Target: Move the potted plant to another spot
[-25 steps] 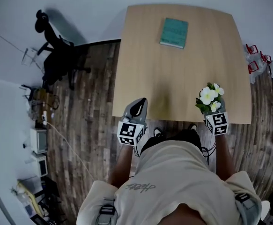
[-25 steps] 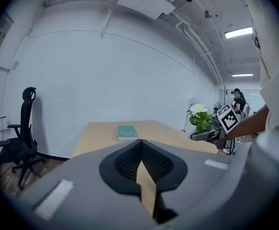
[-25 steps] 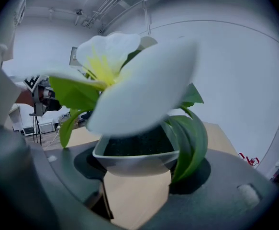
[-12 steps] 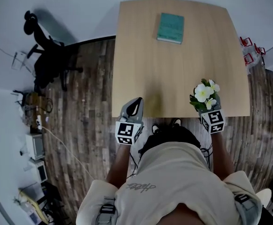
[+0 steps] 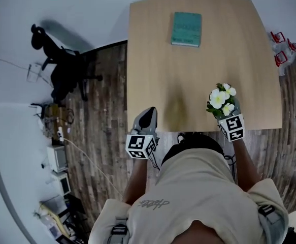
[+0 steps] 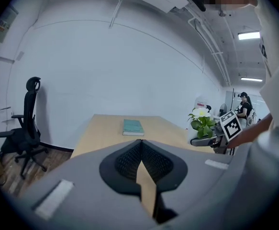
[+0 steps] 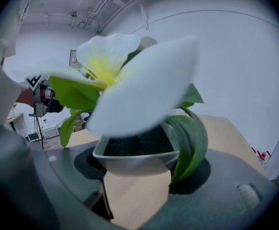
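In the right gripper view, the white flower (image 7: 129, 75) is being rendered as a close blur across the middle of the frame, and much of the table (image 7: 225, 128) behind it is being hidden. The sides of the pot (image 7: 137, 159) are being lost in dark shadow at the jaws of the right gripper (image 5: 227, 113). In the head view, the pot is being hidden under the blossoms. The print on the teal book (image 5: 187, 29) is being shown too small to be read, and the red things (image 5: 285, 52) at the right edge are being left too small to be identified.

Matt pale wood is being shown by the table (image 5: 153, 60). Smooth gloss is being shown by the pot of the potted plant (image 7: 137, 159).
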A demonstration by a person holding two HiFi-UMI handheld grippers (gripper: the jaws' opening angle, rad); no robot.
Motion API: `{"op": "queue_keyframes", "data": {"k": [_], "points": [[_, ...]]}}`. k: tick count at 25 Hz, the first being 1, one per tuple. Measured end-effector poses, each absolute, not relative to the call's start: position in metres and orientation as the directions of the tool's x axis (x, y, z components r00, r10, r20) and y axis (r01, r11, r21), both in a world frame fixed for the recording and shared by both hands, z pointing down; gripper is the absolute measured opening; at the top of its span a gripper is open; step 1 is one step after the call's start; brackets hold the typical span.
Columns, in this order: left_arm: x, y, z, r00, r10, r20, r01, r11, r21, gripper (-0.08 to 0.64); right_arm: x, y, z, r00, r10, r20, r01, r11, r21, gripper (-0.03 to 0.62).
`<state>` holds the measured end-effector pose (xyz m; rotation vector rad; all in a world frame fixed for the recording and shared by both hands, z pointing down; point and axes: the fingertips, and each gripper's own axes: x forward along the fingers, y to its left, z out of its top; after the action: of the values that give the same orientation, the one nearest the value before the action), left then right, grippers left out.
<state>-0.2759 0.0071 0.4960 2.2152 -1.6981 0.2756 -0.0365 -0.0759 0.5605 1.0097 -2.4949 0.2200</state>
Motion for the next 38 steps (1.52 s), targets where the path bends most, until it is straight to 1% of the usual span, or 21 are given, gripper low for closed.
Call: {"op": "queue_keyframes", "data": {"k": [3, 11, 19, 24, 28, 32, 38], "points": [[-0.280, -0.012, 0.486, 0.224, -0.912, 0.344, -0.974, -0.195, 0.118, 0.017, -0.033, -0.096, 0.572, -0.653, -0.609, 0.450, -0.677, 0.736, 0.013, 0.341], [-0.283, -0.042, 0.472, 0.150, -0.936, 0.318, -0.986, -0.118, 0.118, 0.017, -0.032, -0.133, 0.591, -0.680, -0.573, 0.457, -0.646, 0.763, -0.004, 0.341], [-0.288, -0.052, 0.472, 0.144, -0.941, 0.307, -0.985, -0.105, 0.140, 0.017, -0.041, -0.134, 0.601, -0.694, -0.545, 0.470, -0.631, 0.775, -0.033, 0.341], [-0.296, -0.049, 0.474, 0.175, -0.940, 0.292, -0.979, -0.135, 0.152, 0.017, -0.045, -0.127, 0.598, -0.672, -0.573, 0.470, -0.656, 0.755, -0.018, 0.341], [-0.317, -0.049, 0.475, 0.203, -0.941, 0.270, -0.974, -0.165, 0.155, 0.017, -0.056, -0.116, 0.592, -0.643, -0.612, 0.460, -0.692, 0.722, -0.008, 0.341], [-0.326, -0.054, 0.474, 0.258, -0.932, 0.256, -0.964, -0.232, 0.130, 0.017, -0.065, -0.111, 0.592, -0.615, -0.641, 0.459, -0.728, 0.685, -0.018, 0.341], [-0.390, -0.032, 0.469, 0.331, -0.909, 0.251, -0.943, -0.310, 0.120, 0.017, -0.130, -0.072, 0.569, -0.578, -0.689, 0.436, -0.779, 0.625, -0.045, 0.341]]}}
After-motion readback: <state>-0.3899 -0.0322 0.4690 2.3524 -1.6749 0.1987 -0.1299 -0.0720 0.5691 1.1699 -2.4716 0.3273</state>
